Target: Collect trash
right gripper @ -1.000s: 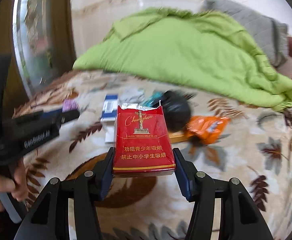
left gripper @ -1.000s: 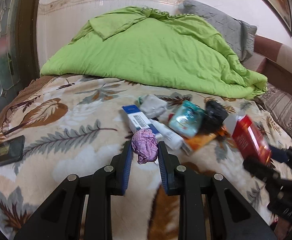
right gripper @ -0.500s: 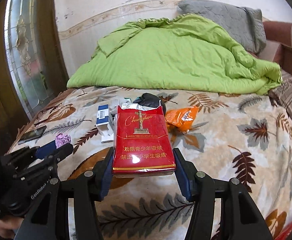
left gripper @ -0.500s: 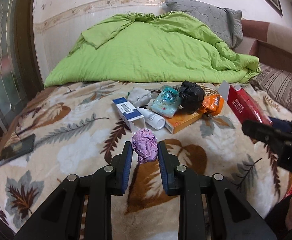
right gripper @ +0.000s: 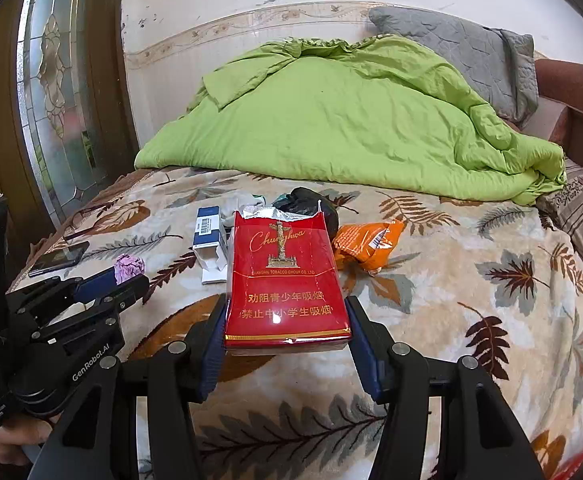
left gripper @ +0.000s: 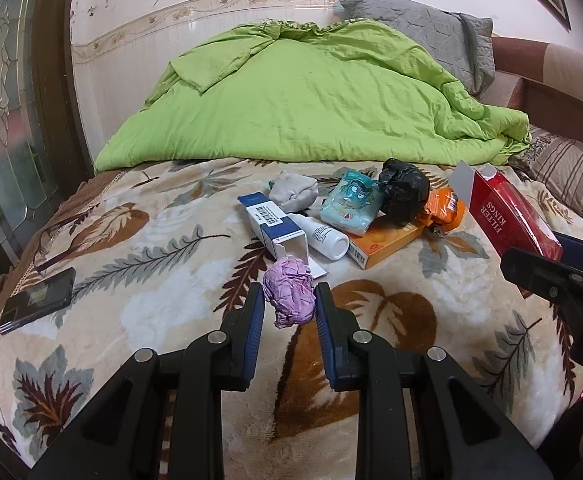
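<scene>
L gripper (left gripper: 290, 307) jaws narrow, clamping purple wad (left gripper: 290, 297); R gripper (right gripper: 287, 330) jaws wider (mid-open) gripping red pack (right gripper: 285, 284).

A bed (left gripper: 139, 320) spread with a plush cream blanket printed with brown and grey leaves carries a rumpled lime-green quilt (left gripper: 311, 108) at its far end. Mid-bed lie a blue-and-white carton (left gripper: 269, 226), a white bottle (left gripper: 323, 236), a black bag (left gripper: 405, 192), an orange wrapper (right gripper: 367, 246); a dark phone (left gripper: 37, 300) lies apart.
</scene>
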Available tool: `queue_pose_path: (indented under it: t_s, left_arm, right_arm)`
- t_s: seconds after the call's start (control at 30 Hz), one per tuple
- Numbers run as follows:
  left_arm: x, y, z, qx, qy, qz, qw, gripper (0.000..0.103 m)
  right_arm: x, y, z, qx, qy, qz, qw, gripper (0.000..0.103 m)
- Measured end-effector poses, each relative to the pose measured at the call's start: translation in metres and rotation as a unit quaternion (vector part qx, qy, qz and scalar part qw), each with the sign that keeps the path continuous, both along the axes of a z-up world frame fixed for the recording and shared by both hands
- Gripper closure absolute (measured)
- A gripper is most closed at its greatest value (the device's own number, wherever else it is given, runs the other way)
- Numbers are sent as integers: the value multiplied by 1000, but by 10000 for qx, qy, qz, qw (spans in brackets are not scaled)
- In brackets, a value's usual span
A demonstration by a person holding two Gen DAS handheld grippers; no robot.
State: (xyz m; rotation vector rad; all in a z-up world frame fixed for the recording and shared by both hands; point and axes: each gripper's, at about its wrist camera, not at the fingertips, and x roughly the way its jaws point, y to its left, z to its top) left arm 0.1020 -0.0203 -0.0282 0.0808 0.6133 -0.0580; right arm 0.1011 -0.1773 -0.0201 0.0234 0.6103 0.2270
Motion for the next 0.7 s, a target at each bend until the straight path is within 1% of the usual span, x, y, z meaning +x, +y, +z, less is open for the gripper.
queue_pose_path:
  t_s: [0.7]
  left_arm:
    - [0, -1, 0, 13, -1, -3, 10000, 79]
  right_arm:
    - [-1, -1, 1, -6, -24, -3, 10000, 44]
